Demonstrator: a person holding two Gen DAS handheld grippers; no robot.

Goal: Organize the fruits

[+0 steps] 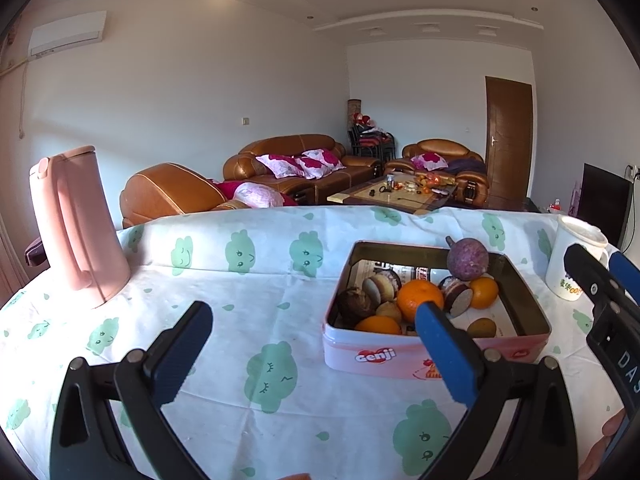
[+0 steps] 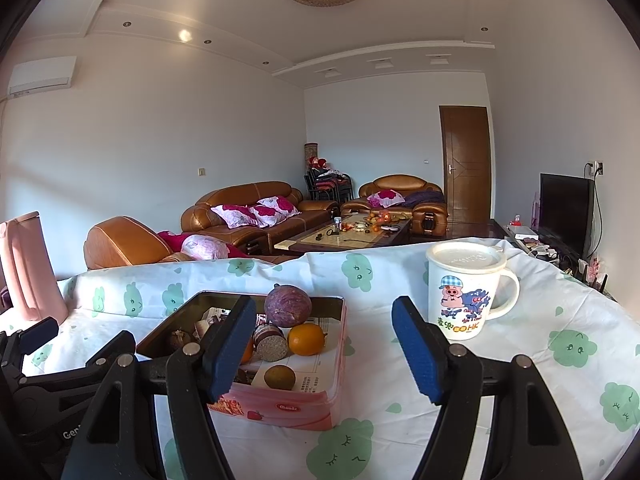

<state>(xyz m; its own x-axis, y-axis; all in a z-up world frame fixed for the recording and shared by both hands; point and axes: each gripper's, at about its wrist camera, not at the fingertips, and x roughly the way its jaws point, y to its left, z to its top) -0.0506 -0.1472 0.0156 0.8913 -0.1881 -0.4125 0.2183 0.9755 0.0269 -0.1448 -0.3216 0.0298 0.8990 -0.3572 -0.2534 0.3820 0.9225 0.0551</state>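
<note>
A pink tin box (image 1: pixel 348 354) (image 2: pixel 280 406) stands on the table with several fruits inside. Among them are two oranges (image 1: pixel 420 298) (image 2: pixel 306 339), cut brown pieces and a small brown fruit (image 2: pixel 280 376). A round purple fruit (image 1: pixel 467 259) (image 2: pixel 287 306) rests on top near the far rim. My left gripper (image 1: pixel 316 336) hovers open in front of the tin's left side and holds nothing. To the tin's right and short of it, my right gripper (image 2: pixel 326 344) is open with nothing in it. Its fingers (image 1: pixel 586 268) also show at the right edge of the left wrist view.
A pink kettle (image 1: pixel 76 224) (image 2: pixel 28 268) stands at the table's far left. Right of the tin is a white lidded mug (image 2: pixel 466 292) (image 1: pixel 572 260). A cloud-print cloth (image 1: pixel 260 280) covers the table. Sofas, a coffee table and a TV lie beyond the far edge.
</note>
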